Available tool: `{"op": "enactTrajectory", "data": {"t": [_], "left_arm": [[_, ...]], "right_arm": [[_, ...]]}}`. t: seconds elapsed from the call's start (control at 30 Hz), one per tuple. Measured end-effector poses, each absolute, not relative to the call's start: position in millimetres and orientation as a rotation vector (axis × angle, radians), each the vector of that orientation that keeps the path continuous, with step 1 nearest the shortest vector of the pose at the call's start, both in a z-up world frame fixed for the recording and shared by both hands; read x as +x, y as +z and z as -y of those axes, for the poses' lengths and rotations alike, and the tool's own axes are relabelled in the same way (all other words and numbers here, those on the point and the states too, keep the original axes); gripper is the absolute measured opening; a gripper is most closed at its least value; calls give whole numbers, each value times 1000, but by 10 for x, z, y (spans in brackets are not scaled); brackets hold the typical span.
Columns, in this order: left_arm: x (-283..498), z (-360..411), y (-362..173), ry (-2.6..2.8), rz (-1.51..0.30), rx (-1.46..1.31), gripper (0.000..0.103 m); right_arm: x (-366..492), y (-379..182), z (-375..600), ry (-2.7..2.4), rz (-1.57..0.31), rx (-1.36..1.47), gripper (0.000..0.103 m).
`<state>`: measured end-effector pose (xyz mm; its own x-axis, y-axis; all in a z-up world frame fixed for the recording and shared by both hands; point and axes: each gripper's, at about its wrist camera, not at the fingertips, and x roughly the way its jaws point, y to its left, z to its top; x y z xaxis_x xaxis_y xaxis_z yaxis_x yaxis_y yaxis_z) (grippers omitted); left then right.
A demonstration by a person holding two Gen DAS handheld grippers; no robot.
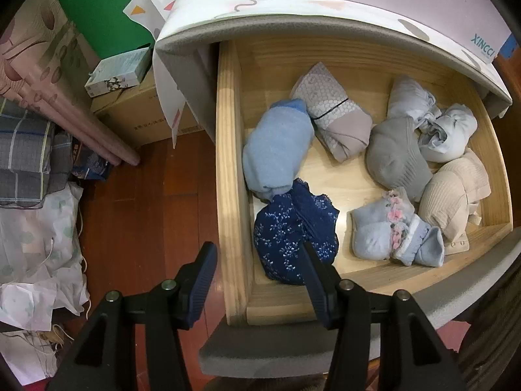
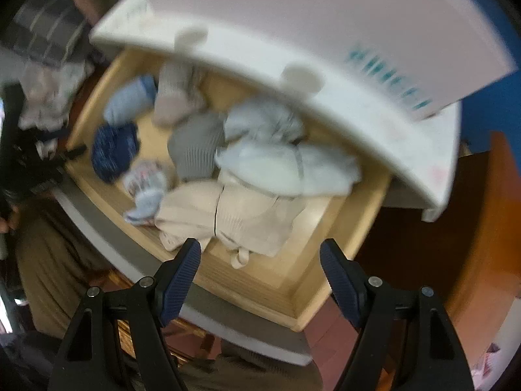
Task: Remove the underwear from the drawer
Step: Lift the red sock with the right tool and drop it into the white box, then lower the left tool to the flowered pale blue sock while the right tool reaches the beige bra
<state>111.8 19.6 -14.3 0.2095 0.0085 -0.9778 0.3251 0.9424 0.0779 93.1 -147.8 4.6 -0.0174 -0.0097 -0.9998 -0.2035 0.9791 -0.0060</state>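
The whole right wrist view is smeared by motion blur. The drawer's point(image 1: 228, 169) back is hidden under the patterned foam mat point(image 1: 247, 9); teal lettering point(image 2: 387, 78) is rendered unreadable.

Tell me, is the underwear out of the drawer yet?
Not yet. The drawer is already pulled open. Both the left gripper and right gripper are open and empty above it. The dark blue underwear and the other clothes are inside.
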Motion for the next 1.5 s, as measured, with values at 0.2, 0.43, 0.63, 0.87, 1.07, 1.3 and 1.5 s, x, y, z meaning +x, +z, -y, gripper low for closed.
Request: {"op": "enactTrajectory", "data": {"t": [0.2,0.43,0.63,0.87,1.07,1.3,1.5], "left_arm": [[1122,-185,-156,-225,-1357,285,53],[1117,-182,-154,-228,-1359,272,53],[1132,-164,-120,-233,-1358,262,53],[1151,-141,-114,-238,-1362,256,53],[1148,-118,-112,-241,-1362,258,53],[1157,-77,-111,-245,-1364,263,53],[1161,-69,-110,-243,-1366,258,53]], "right_arm": [[933,-460,1368,190,-1624,-236,73],[975,-728,1134,258,-1648,-375,73],[1055,-855,1009,315,-1641,-423,83],[1040,-952,1059,418,-1698,-323,83],[1043,-983,1138,445,-1708,-276,83],[858,-1049,1035,482,-1710,-300,83],[929,-1151,953,431,-1722,-292,83]]}}
